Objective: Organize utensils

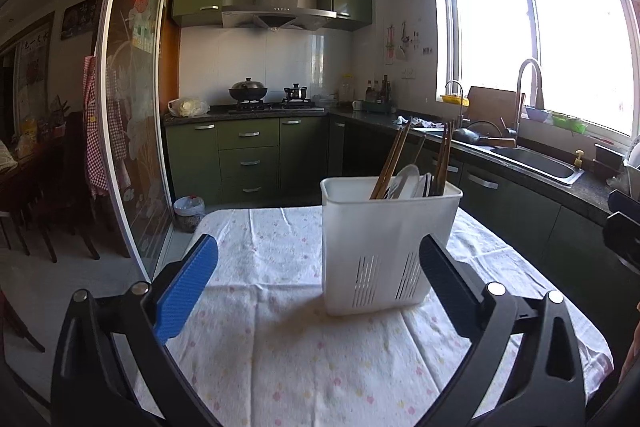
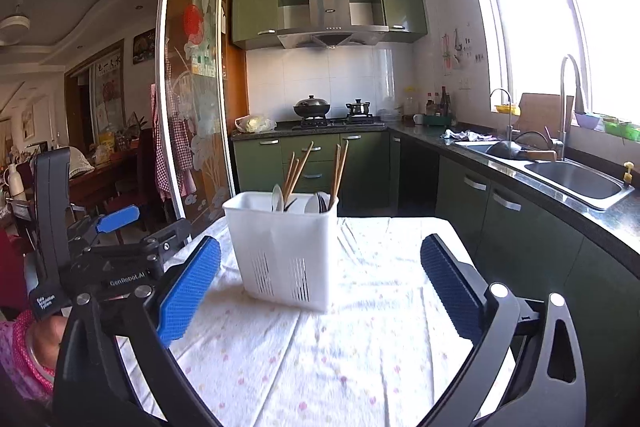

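Note:
A white slotted utensil holder stands upright on the table with the floral cloth. It holds wooden chopsticks, white spoons and dark utensils. My left gripper is open and empty, just in front of the holder. In the right wrist view the holder stands left of centre with chopsticks sticking up. My right gripper is open and empty, a little back from the holder. The left gripper's body shows at the left.
The table sits in a kitchen. A green-cabinet counter with a sink and tap runs along the right. A stove with pots stands at the back. A glass sliding door is at the left.

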{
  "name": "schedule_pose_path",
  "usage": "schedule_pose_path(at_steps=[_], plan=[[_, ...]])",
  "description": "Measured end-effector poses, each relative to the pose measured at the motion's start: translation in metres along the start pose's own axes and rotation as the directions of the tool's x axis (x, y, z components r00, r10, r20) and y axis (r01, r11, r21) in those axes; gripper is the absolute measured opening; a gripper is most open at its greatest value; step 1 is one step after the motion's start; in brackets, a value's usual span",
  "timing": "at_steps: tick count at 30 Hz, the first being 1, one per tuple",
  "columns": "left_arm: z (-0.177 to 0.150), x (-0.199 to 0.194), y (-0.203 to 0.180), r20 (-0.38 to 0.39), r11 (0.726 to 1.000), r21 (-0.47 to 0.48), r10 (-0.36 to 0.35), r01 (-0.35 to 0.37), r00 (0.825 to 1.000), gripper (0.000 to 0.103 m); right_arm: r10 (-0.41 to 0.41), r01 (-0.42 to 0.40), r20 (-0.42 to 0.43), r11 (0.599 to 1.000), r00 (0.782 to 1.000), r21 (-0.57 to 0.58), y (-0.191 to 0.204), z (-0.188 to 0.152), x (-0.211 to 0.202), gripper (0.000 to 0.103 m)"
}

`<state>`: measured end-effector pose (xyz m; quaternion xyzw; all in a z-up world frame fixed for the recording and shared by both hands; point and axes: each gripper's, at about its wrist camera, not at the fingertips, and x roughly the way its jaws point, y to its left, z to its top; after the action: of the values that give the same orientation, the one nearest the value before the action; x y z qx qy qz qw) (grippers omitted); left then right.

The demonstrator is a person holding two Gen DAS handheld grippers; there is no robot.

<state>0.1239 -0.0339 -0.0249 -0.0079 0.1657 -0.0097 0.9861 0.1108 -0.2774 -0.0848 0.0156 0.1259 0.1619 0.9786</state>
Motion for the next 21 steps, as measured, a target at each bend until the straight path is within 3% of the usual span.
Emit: schedule_pose_path(at_steps=[9, 14, 21], plan=[[-0.024, -0.055, 0.024, -0.02, 0.995, -0.079, 0.055, -0.056, 0.998, 0.096, -0.02, 0.02, 0.014, 1.0, 1.0, 0.007, -0.006, -0.042, -0.085, 0.098], [-0.019, -0.08, 0.027, 0.01, 0.993, -0.044, 0.107, -0.107, 0.994, 0.096, -0.022, 0.022, 0.044, 1.0, 0.999, 0.018, -0.01, -0.033, -0.102, 0.098], [-0.016, -0.1, 0.023, 0.016, 0.996, 0.011, 0.092, -0.093, 0.996, 0.096, -0.013, 0.01, 0.051, 0.998, 0.999, 0.055, -0.02, -0.026, -0.106, 0.098]])
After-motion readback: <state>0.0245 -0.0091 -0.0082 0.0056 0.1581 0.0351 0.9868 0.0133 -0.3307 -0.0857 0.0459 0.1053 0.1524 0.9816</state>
